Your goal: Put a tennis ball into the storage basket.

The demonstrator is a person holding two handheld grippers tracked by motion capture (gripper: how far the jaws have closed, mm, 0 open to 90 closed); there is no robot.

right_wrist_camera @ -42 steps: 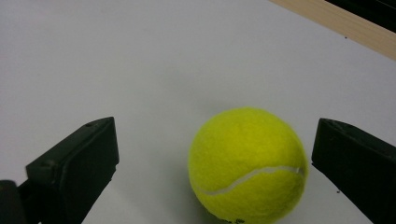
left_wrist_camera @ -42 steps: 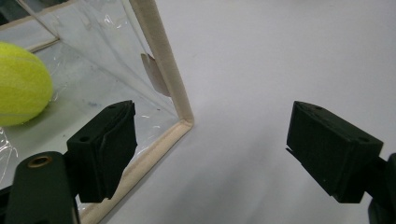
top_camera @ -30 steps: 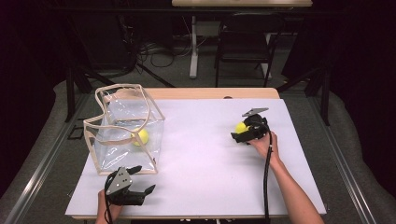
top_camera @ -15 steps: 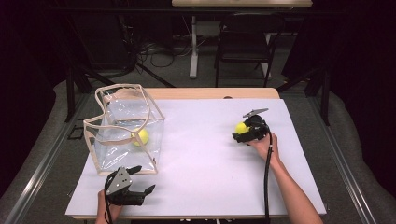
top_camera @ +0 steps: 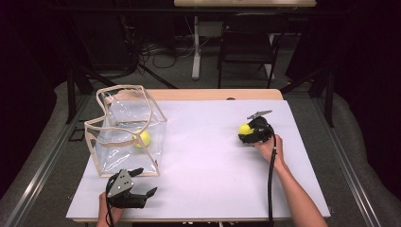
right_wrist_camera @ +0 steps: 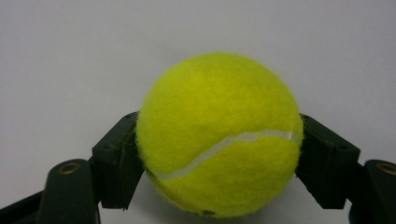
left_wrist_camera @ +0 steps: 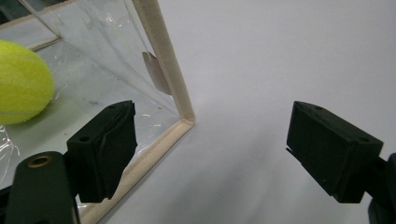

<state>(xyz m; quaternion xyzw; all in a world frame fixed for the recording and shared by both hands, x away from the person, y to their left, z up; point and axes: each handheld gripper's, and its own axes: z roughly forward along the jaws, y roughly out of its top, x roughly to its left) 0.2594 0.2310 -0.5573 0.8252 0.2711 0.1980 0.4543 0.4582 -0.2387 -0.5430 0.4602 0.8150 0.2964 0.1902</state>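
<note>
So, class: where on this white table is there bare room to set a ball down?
The widest bare patch of the table lies between the clear bag and the right gripper. It is crowded at the near-left corner, where the left gripper sits close by the bag.

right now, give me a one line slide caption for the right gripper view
Right tool closed on a yellow tennis ball over the white table.

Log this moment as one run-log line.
right gripper: shut on tennis ball | left gripper: open, empty | second tennis ball: inside clear bag
</note>
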